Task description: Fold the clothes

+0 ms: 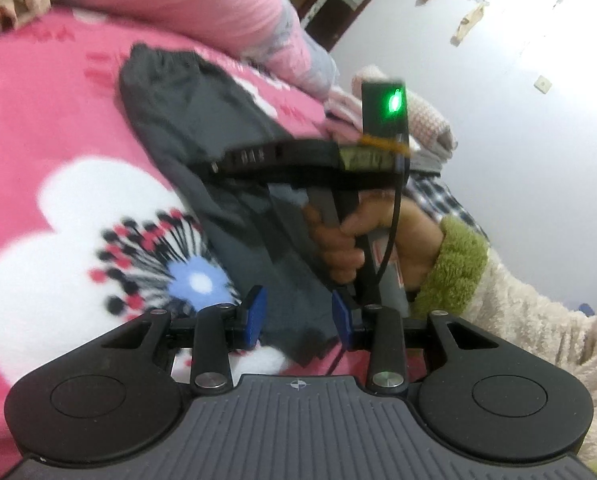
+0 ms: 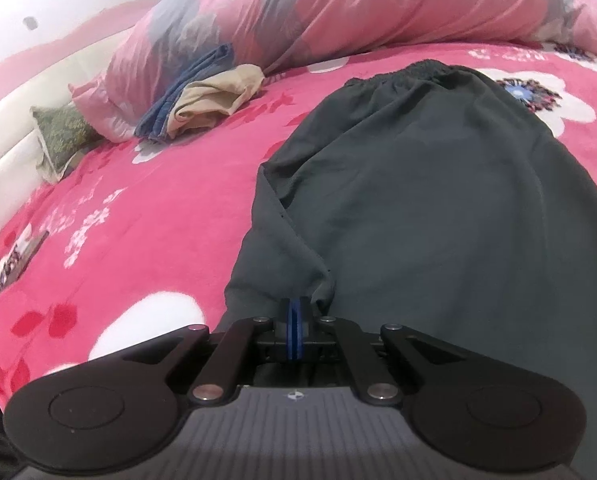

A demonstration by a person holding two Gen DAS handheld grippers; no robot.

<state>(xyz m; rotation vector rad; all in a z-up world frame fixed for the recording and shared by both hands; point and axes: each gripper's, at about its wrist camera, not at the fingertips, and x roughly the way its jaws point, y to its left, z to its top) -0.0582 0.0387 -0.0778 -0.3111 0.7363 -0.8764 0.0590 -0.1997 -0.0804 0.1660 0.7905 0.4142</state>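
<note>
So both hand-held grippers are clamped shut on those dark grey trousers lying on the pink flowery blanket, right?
Not quite. Only the right hand-held gripper is shut on the dark grey trousers, as the right wrist view shows. In the left wrist view the left hand-held gripper is open. The pink flowery blanket part is right.

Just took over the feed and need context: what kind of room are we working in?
Most likely a home bedroom. The dark grey elastic-waist trousers lie on a pink fleece blanket with white flowers, a rolled pink quilt lies behind, and a white padded headboard edges the bed.
</note>
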